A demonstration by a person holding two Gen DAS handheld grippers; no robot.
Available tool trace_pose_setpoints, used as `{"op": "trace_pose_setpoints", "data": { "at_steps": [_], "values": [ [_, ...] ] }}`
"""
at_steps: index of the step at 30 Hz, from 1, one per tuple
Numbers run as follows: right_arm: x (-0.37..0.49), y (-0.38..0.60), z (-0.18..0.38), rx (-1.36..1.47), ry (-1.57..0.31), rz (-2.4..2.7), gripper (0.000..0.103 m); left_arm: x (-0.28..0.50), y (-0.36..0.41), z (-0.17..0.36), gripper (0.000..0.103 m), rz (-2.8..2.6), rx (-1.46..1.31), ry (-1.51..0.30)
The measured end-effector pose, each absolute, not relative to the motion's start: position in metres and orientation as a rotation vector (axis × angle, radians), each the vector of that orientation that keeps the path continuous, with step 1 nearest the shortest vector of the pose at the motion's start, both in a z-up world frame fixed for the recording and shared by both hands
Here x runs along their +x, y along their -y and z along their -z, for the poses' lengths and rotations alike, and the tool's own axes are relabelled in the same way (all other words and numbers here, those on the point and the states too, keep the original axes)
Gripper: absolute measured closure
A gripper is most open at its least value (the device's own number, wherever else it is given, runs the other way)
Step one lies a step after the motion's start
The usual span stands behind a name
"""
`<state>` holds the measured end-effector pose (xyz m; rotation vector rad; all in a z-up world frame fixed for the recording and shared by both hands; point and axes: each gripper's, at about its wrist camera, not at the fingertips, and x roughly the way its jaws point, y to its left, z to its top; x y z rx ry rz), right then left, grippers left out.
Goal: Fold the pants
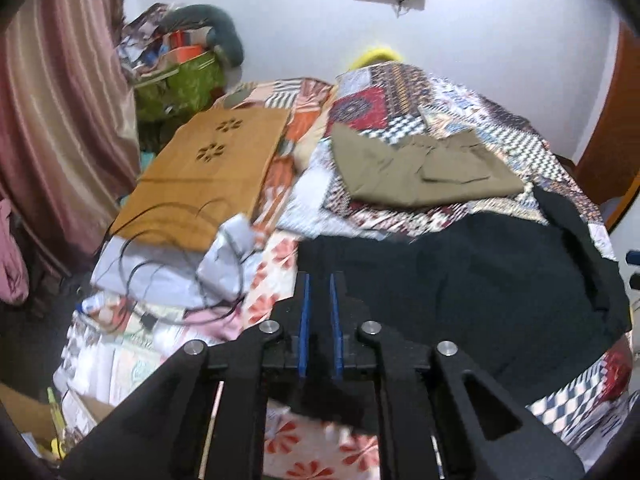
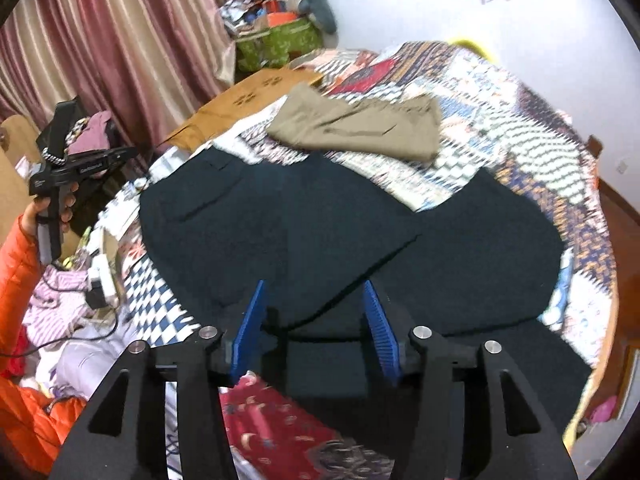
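- From the left wrist view, we see one left hand-held gripper [image 1: 320,300], its blue pads almost together with nothing clearly between them, at the near edge of the dark pants [image 1: 460,280] on the bed [image 1: 420,92]. One khaki garment [image 1: 420,168] lies beyond; we might pinch the bedcover too.
- From the right wrist view, our right hand-held gripper [image 2: 314,304] is spread wide over the pants' near fold; it could catch one layer only.

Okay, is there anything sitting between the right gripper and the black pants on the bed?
Nothing visible. The right gripper is open, and the black pants lie spread right in front of its blue pads. The folded khaki pants lie farther back on the bedspread, beyond the black pair.
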<state>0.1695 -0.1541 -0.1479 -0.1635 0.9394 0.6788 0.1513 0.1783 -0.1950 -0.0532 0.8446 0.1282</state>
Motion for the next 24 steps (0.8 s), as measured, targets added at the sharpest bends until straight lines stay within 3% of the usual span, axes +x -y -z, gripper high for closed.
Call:
{"op": "trace_pose_setpoints", "data": {
  "at_steps": [4, 8, 14, 24],
  "values": [
    [0.191, 0.169, 0.137, -0.127, -0.903, -0.615, 0.049, 0.178, -0.158, 0.190, 0.066, -0.084, -0.066, -0.837],
    [0.219, 0.183, 0.136, -0.098, -0.881, -0.546, 0.049, 0.204, -0.138, 0.187, 0.065, -0.045, -0.051, -0.824],
    [0.264, 0.197, 0.150, -0.066, -0.899, -0.458, 0.049, 0.240, -0.117, 0.192, 0.053, -0.004, -0.070, -0.816],
    [0.348, 0.196, 0.202, -0.045, -0.998, -0.381, 0.049, 0.290, -0.102, 0.228, 0.048, 0.016, -0.063, -0.875]
  ]
}}
